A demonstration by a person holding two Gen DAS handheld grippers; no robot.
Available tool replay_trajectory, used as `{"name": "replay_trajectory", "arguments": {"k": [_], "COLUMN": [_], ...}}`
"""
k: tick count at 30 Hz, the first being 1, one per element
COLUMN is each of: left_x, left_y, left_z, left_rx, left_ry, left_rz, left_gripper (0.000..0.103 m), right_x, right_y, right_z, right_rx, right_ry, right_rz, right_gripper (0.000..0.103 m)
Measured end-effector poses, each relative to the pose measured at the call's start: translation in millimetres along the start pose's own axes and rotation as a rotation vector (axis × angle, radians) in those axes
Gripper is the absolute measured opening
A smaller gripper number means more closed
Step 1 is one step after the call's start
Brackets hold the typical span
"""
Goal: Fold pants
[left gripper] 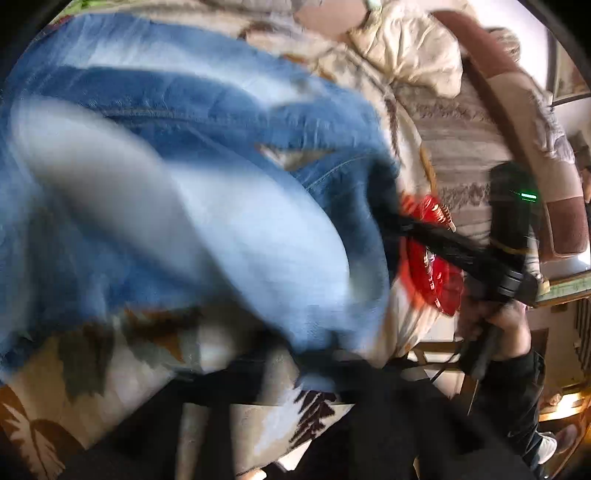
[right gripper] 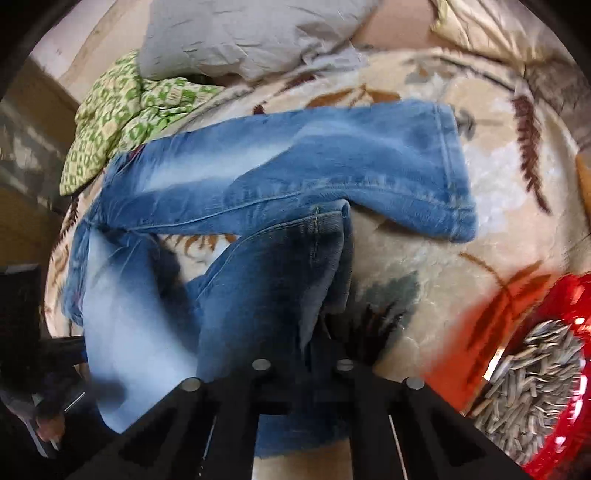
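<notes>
Bed under a cream leaf-patterned blanket (right gripper: pixel 461 280), blue jeans (right gripper: pixel 295 170) spread on it, green-patterned cloth (right gripper: pixel 110 122), grey pillow (right gripper: pixel 240 33), red basket (right gripper: pixel 554 369) at the edge

At the bottom of each wrist view, the black left claw (left gripper: pixel 280 354) and black right claw (right gripper: pixel 317 332) point steeply down, jaws closed on denim.

Blurred blue jeans (left gripper: pixel 192 206) fill the view over a patterned blanket (left gripper: pixel 48 398), red basket (left gripper: pixel 432 266) beside.
</notes>
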State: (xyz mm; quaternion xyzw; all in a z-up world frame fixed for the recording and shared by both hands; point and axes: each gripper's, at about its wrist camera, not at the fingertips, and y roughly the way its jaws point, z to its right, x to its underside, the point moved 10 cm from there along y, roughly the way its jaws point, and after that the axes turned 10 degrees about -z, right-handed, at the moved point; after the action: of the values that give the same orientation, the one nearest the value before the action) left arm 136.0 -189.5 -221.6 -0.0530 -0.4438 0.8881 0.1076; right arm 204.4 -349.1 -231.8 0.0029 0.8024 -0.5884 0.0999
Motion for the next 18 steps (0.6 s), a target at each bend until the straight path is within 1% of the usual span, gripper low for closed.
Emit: {"name": "replay_trajectory", "arguments": {"k": [3, 5, 7, 8, 10, 11, 12, 13, 14, 15, 16, 17, 18], "left_x": [2.5, -1.7, -4.8, -6.6, -14.3, -15.9, -16.5, -16.1, -13.5, -9.6, -3.3, 3.1, 6.4], "left_y": [-6.5, -8.7, -2.1, 9.5, 37.1, 52.5, 62.5, 64.1, 58.7, 53.4, 43.7, 24.4, 6.9], "left_z": [18.6, 28.9, 34.9, 39.8, 39.9, 37.0, 31.8, 30.8, 32.2, 32.6, 31.4, 25.9, 22.7], "left_rx": [-0.028, -0.004, 0.013, 0.010, -0.057, -0.132, -0.183, -0.184, -0.178, -0.187, -0.213, -0.263, -0.292], "left_ry": [0.082, 0.094, 0.095, 0.096, 0.124, 0.150, 0.161, 0.165, 0.172, 0.182, 0.190, 0.188, 0.192], "left_rz": [0.034, 0.049, 0.035, 0.008, -0.034, -0.056, -0.074, -0.069, -0.056, -0.057, -0.058, -0.018, 0.039], "left_gripper": [0.006, 0.006, 0.008, 0.009, 0.010, 0.012, 0.013, 0.013, 0.020, 0.047, 0.068, 0.096, 0.098], "right_x": [11.6, 21.5, 38.0, 43.5, 54.6, 59.0, 62.3, 64.4, 66.2, 68.4, 70.3, 72.2, 72.7], "right_y": [-41.5, -73.2, -109.6, -117.1, -122.3, -114.8, -108.3, -101.2, -96.6, -96.7, -101.7, -106.5, -113.2], "right_z": [-1.4, 6.5, 24.9, 29.3, 42.4, 49.5, 54.7, 57.3, 59.6, 60.7, 61.0, 60.7, 56.2], "right_rx": [0.039, 0.080, 0.126, 0.127, 0.172, 0.210, 0.216, 0.204, 0.197, 0.222, 0.276, 0.303, 0.311], "right_ry": [-0.021, -0.010, 0.043, 0.062, 0.094, 0.108, 0.123, 0.139, 0.161, 0.169, 0.158, 0.147, 0.131], "right_rz": [0.073, 0.122, 0.175, 0.183, 0.169, 0.140, 0.118, 0.099, 0.088, 0.080, 0.081, 0.090, 0.103], "right_gripper": [0.004, 0.004, 0.003, 0.003, 0.003, 0.003, 0.003, 0.003, 0.009, 0.012, 0.013, 0.013, 0.013]}}
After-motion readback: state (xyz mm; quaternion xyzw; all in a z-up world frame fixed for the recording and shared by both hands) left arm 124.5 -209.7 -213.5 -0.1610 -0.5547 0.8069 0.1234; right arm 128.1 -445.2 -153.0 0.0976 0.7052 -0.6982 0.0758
